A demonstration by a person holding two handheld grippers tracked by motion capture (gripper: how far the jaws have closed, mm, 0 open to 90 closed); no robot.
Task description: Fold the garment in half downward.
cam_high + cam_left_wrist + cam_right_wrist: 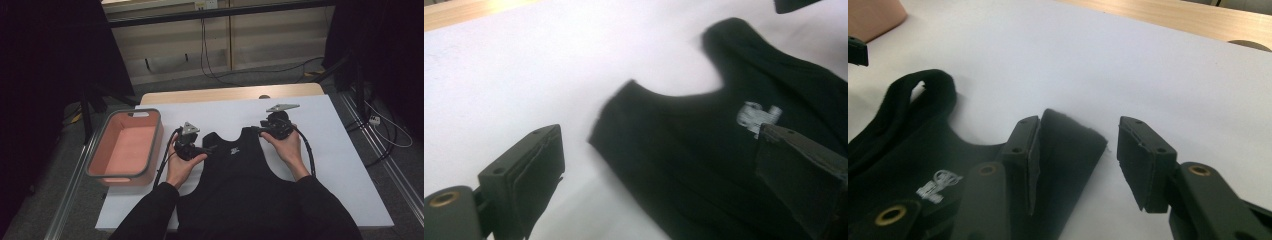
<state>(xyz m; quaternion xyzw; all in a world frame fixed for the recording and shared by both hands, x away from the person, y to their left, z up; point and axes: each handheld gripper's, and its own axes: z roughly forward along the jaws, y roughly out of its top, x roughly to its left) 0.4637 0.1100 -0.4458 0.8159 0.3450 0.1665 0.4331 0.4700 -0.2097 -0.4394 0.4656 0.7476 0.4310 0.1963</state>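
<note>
A black sleeveless top [235,170] with a small white logo [234,149] lies flat on the white table sheet [345,165], neck toward the far side. My left gripper [212,148] hovers at the top's left shoulder strap [624,107], open wide with nothing pinched between its pads [536,170]. My right gripper [254,130] is at the right shoulder strap [1068,145]. The strap's end lies between its jaws; one pad [1030,150] rests beside it and the other pad [1140,160] stands apart from it, so it is open.
A pink basket with a grey rim [97,150] stands at the table's left edge. A bare wooden strip [230,93] runs along the far edge. Cables [215,70] lie on the floor behind the table, and a black stand [92,102] sits at the left.
</note>
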